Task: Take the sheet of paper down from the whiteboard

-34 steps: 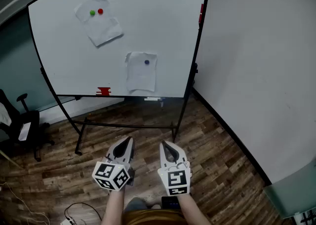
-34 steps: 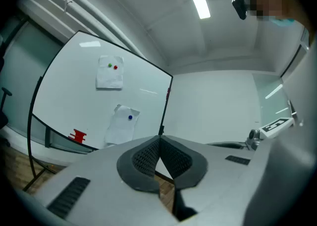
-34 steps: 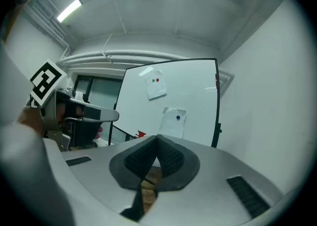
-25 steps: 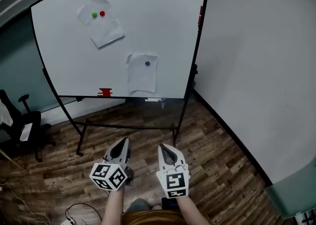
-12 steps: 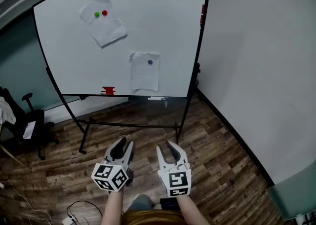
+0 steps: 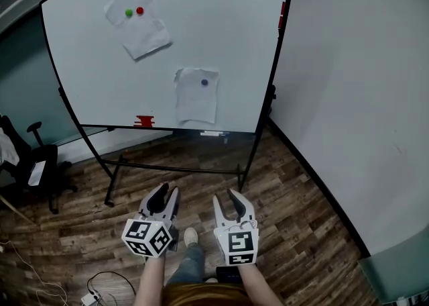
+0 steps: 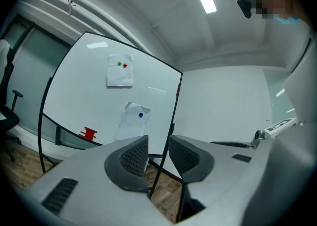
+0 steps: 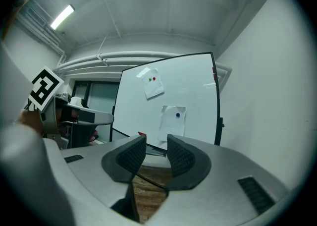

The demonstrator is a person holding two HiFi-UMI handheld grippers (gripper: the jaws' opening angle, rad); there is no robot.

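Approach stage: jaws opening and empty, the left gripper (image 6: 163, 198) and right gripper (image 6: 234, 202) probably must next reach the far whiteboard's (image 6: 221, 23) lower sheet of paper (image 6: 196, 100).

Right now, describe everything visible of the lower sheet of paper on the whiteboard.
The lower sheet of paper is white, roughly rectangular and slightly crumpled. It hangs upright, flat against the whiteboard, low and right of centre, pinned by one blue magnet near its top. Nothing else touches it.
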